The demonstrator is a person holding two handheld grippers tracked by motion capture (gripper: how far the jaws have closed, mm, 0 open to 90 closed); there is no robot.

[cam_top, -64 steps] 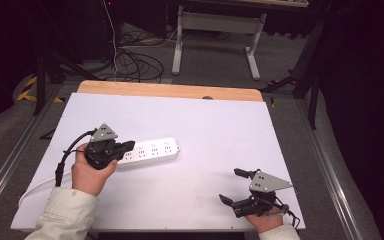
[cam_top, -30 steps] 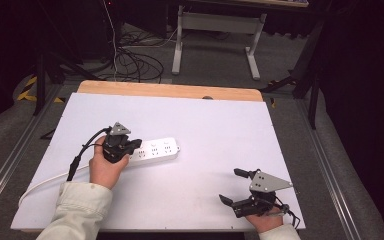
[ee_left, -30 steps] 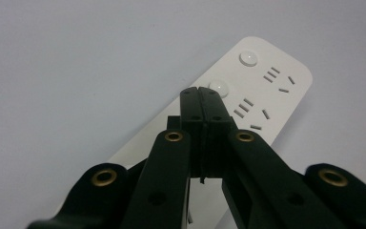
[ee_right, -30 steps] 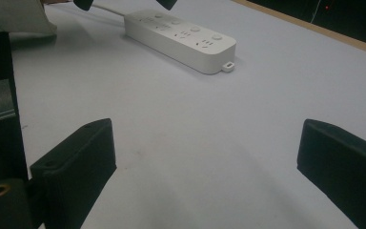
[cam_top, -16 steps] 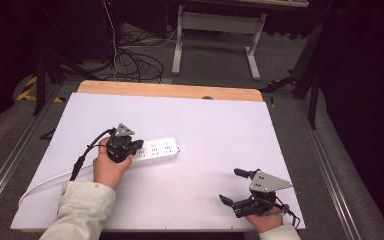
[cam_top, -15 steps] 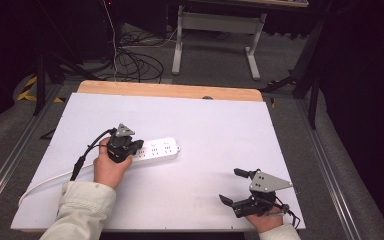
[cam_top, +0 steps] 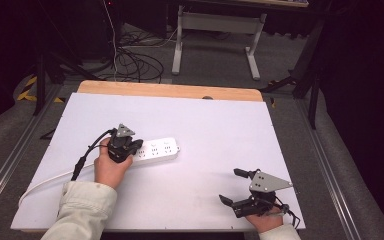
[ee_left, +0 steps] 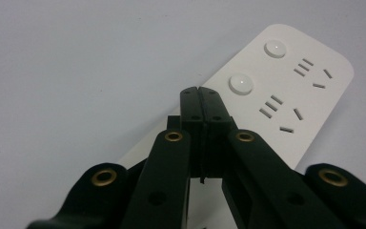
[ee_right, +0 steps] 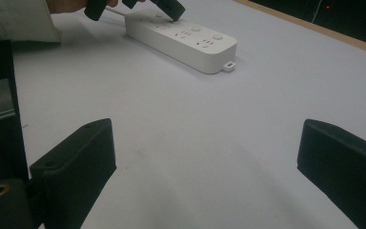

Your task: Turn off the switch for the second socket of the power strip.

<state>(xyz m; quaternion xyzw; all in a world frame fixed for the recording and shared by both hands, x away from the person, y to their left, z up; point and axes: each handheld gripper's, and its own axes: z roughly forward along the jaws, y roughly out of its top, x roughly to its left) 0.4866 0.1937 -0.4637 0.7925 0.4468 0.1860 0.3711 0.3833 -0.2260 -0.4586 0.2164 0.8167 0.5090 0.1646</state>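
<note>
— Toward the left edge of the table (cam_top: 220,125), about halfway between its near and far edges, what is the left gripper (cam_top: 130,146) doing?

— Its jaws are pressed together with nothing between them, and their joined tip rests on the top face of the white power strip (cam_top: 156,149), by the end where the cord (cam_top: 50,181) leaves it. From the left gripper view the tip sits just short of a round button (ee_left: 241,84). I judge the step in hand to be pressing one of the strip's switches with the closed tip.

— And the next move?

— A short, straight push down on the button; the tip is narrow, so it must land square on that small dome or it will slide off onto the flat plastic.

— The other one?

— The right gripper (cam_top: 237,190) lies near the table's near right corner, well apart from the strip, jaws wide apart and empty.

— What about the materials?

— The strip is a long, smooth, hard plastic bar with rounded corners, slotted sockets (ee_left: 279,113) and a small tab (ee_right: 228,65) at its free end. The buttons are shallow glossy discs. The table's surface is matte white, with a bare wooden band (cam_top: 170,91) along the far edge. The jaws are matte black with brass rivets (ee_left: 174,137).
</note>
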